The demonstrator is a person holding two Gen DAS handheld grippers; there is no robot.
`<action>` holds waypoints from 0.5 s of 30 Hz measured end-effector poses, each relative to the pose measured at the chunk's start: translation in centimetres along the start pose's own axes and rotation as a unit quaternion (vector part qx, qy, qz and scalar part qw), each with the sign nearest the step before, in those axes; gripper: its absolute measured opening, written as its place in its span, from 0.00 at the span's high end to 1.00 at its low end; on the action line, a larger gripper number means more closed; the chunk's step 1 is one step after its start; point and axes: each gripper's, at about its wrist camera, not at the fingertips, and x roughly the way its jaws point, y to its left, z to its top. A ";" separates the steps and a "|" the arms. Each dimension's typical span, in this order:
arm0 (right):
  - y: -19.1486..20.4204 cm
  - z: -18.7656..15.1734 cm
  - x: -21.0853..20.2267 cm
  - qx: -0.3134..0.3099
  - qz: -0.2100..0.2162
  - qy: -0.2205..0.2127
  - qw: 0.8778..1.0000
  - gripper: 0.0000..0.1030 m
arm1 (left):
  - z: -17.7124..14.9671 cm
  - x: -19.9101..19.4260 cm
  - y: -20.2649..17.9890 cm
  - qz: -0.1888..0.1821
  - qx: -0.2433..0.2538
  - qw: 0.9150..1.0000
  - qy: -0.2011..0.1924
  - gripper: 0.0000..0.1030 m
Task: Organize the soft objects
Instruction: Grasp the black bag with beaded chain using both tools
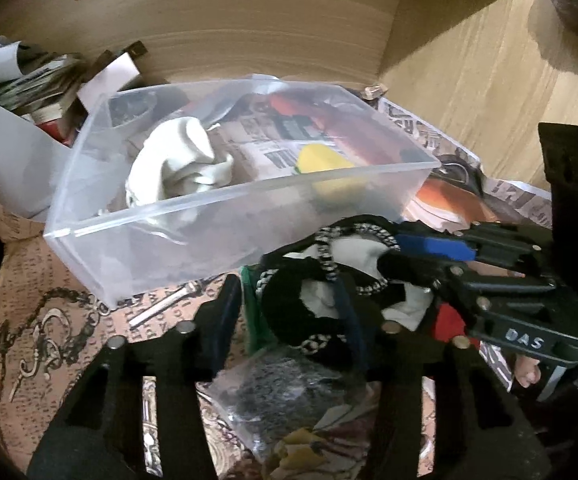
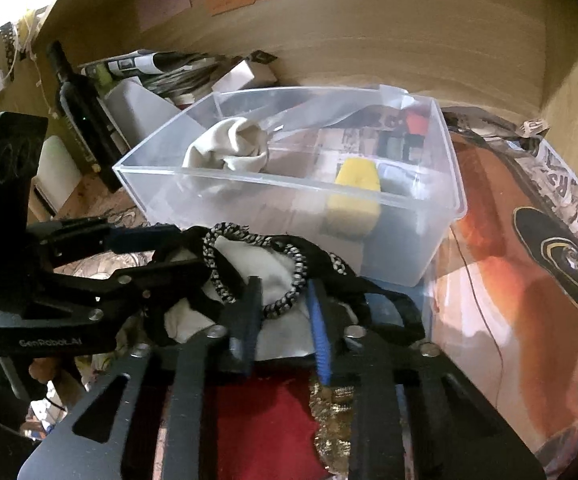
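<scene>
A clear plastic bin (image 1: 225, 220) (image 2: 445, 168) stands on the desk and holds a crumpled white cloth (image 1: 177, 164) (image 2: 229, 146) and a yellow sponge (image 1: 321, 160) (image 2: 357, 188). Just in front of it hangs a bundle of white cloth with black straps and black-and-white braided cords (image 1: 329, 280) (image 2: 261, 268). My left gripper (image 1: 289, 312) has its fingers around the bundle's left part. My right gripper (image 2: 285, 312) grips the bundle's cloth and cord; it also shows in the left wrist view (image 1: 417, 256), coming in from the right.
The wooden back wall (image 1: 249, 40) and a side panel (image 1: 469, 80) close in the desk. Stacked papers and boxes (image 1: 29, 88) lie at back left, beside a dark bottle (image 2: 81, 112). A red cloth (image 2: 265, 420) and a bag of small dark items (image 1: 281, 392) lie below the grippers.
</scene>
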 end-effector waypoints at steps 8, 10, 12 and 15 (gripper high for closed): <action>0.3 0.1 -0.7 -0.012 -0.004 -0.027 1.000 0.92 | -0.4 -0.6 -0.3 0.003 0.005 1.000 -0.011 0.69; 0.5 0.4 -1.4 -0.018 -0.007 -0.041 0.999 0.92 | -0.5 -0.9 -0.2 0.008 0.004 1.000 -0.014 0.72; 0.6 0.6 -2.2 -0.020 -0.009 -0.055 0.998 0.93 | -0.6 -1.1 -0.3 0.011 0.002 1.000 -0.017 0.75; 0.8 1.1 -3.5 -0.024 -0.011 -0.076 0.997 0.93 | -0.5 -1.3 -0.2 0.012 0.001 1.000 -0.021 0.78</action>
